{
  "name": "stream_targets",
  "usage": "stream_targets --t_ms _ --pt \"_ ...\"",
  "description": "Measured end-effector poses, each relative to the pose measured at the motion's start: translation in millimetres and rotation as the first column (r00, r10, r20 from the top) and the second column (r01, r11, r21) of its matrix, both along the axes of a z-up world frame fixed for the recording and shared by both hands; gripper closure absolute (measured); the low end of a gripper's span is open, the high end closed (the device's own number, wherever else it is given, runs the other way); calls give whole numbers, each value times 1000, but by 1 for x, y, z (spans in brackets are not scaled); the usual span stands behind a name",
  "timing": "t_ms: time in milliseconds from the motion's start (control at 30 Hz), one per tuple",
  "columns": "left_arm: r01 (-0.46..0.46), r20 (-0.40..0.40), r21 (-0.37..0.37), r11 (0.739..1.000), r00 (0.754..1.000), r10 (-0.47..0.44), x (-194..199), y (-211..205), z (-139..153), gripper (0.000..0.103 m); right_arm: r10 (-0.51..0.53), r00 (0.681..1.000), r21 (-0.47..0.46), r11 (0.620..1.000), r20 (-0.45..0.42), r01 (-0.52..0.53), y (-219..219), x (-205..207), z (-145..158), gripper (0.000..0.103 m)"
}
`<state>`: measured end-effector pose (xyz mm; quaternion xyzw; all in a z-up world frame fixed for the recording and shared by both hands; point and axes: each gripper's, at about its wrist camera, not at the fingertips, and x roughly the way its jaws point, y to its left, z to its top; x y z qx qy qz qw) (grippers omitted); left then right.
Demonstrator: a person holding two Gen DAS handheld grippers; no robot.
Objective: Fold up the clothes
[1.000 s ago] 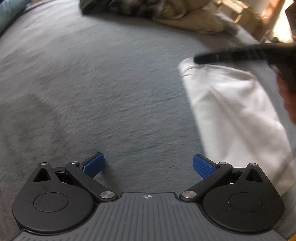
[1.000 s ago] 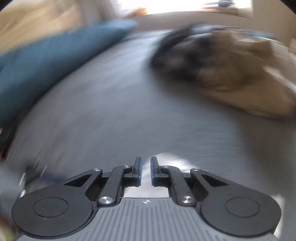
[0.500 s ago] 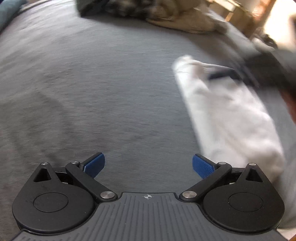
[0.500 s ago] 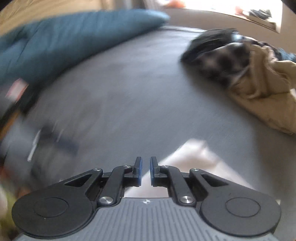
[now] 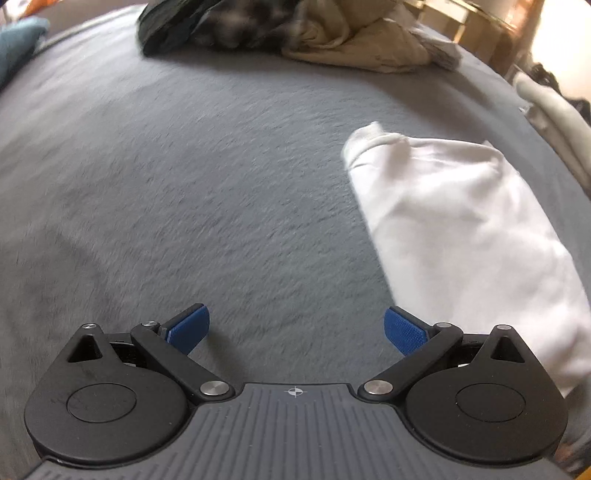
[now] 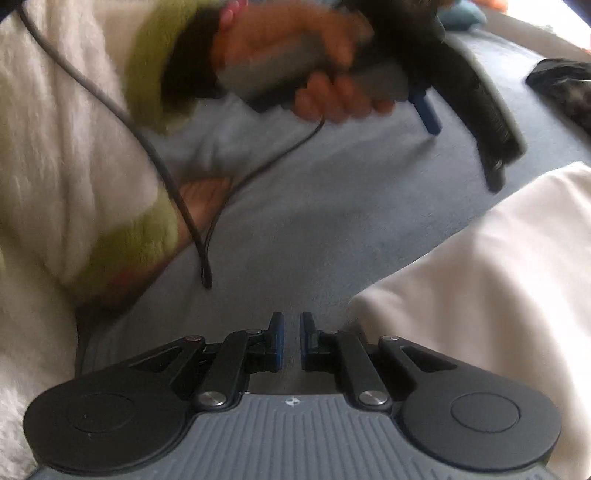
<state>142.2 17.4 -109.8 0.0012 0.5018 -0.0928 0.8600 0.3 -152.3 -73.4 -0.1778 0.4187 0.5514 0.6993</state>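
- On a grey bed cover (image 5: 221, 192), a white garment (image 5: 461, 229) lies folded into a compact oblong at the right of the left wrist view, nothing gripping it; a second ago the right gripper reached across its far end, and now that tool is gone from the cloth.
- Beside the garment's near edge, the left gripper (image 5: 293, 328) hovers with its blue pads spread wide and nothing between them, much as in the earlier frames.
- Swung round since a moment ago, the right gripper (image 6: 291, 341) now looks back at the person, its fingers drawn nearly together with a narrow gap and no fabric in them; the white garment (image 6: 480, 295) sits just to its right.
- Opposite it, the person's left hand (image 6: 314, 70) grips the other tool's handle, a black cable (image 6: 177, 177) trailing past a cream and green sleeve (image 6: 74, 166).
- Further up the bed, a heap of dark and beige clothes (image 5: 295, 33) waits unfolded; judging by the released garment, this piece looks finished and the pile comes next.
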Motion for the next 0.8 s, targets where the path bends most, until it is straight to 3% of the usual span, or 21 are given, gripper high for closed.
stream_targets --t_ms 100,167,333,433,533,667,733,800 --pt "35 44 84 996 998 -39 1 -14 -6 1 -222 974 133 965 -35 225 -18 20 14 95" --pt "36 47 123 992 998 -42 2 -19 -13 1 -218 974 86 971 -70 223 -16 15 2 95" --pt "32 52 126 992 998 -39 3 -16 -17 0 -203 969 -20 979 -142 202 -11 1 -24 97" --pt "29 45 118 993 998 -35 6 -14 -17 0 -163 984 19 986 -73 165 -8 -3 -6 97" --pt "24 41 120 993 999 -29 9 -17 -19 0 -247 968 129 960 -43 250 -12 15 14 96" --pt "17 37 115 993 999 -21 10 -17 -19 0 -312 949 15 950 50 312 -13 24 -14 96" --pt "19 40 110 994 999 -24 9 -16 -19 0 -308 951 -7 951 42 308 -20 10 -31 95" --pt "22 45 106 994 999 -27 9 -15 -19 0 -315 949 -7 949 -10 315 -30 4 -25 95"
